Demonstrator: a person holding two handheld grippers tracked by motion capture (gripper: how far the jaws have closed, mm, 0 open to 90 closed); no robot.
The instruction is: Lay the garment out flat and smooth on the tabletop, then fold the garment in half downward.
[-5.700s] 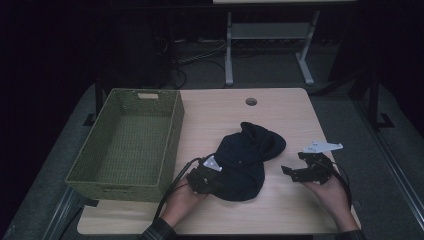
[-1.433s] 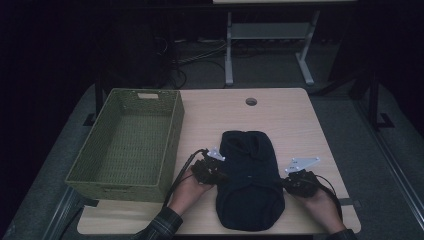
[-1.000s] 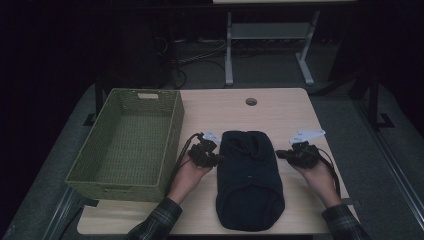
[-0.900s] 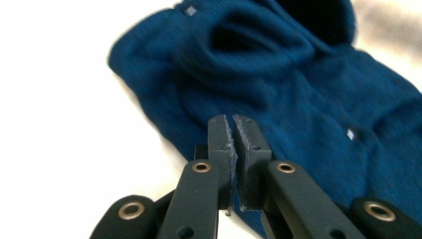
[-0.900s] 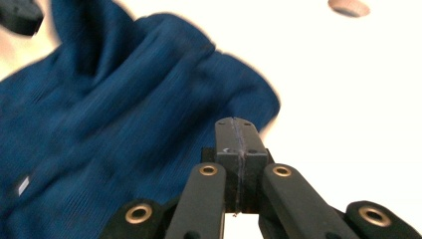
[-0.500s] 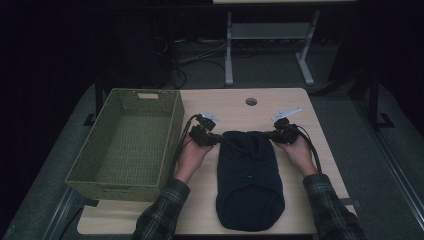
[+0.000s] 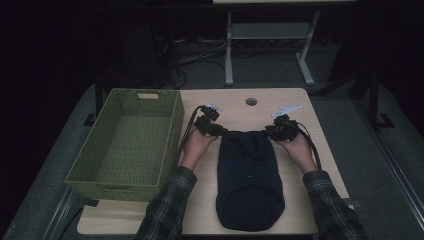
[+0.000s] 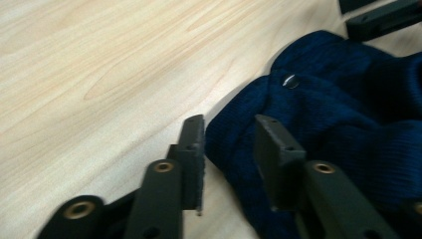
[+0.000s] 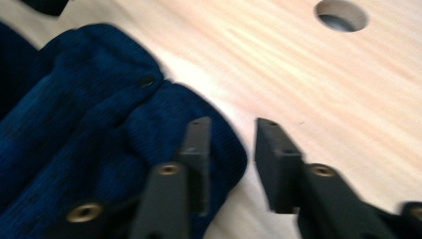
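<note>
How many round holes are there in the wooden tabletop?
1: a round hole near the far edge of the light wooden tabletop, beyond the dark blue knitted garment. The garment could hide others.

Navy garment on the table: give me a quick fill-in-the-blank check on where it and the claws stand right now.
1. The navy garment lies flat on the wooden ____.
2. The left claw and the right claw sit at the garment's ____ corners, away from the person.
3. The green woven basket holds ____.
4. Both claws' jaws have just been ____.

Missing words: table; far; nothing; opening
</note>
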